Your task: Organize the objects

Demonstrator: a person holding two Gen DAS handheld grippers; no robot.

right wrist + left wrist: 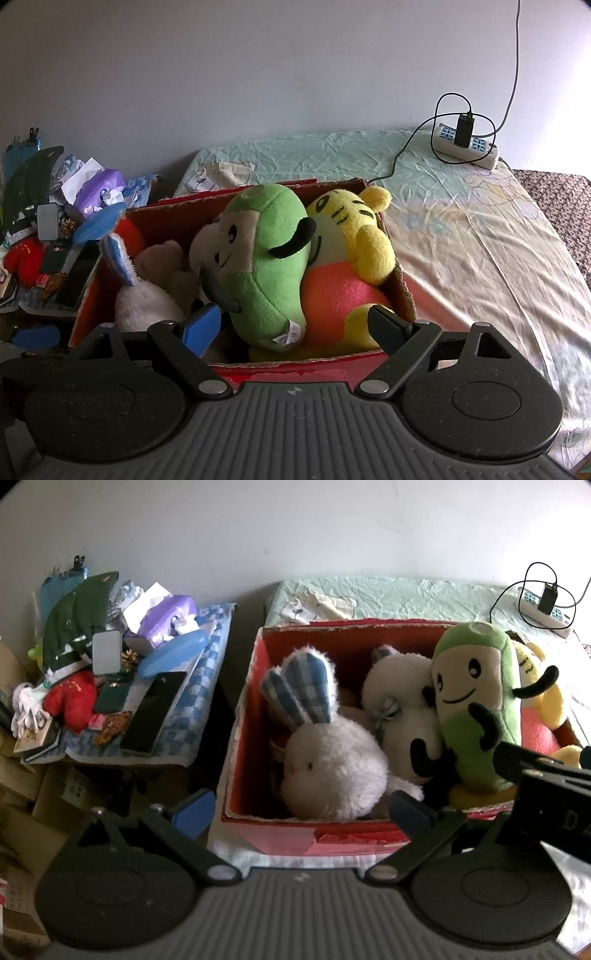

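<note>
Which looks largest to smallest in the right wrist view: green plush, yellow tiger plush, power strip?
1. Green plush, though it sits nearest the camera.
2. Yellow tiger plush, nearly as large, partly hidden.
3. Power strip, far back, clearly smallest.

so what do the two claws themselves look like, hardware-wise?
Same build on both: the left claw and right claw each have a ribbed dark grey body, two round black discs, and black linkage arms with silver pivot pins. The fingers carry blue pads, though each claw's far pad reads dark in shadow. No cables or sleeves are visible.
</note>
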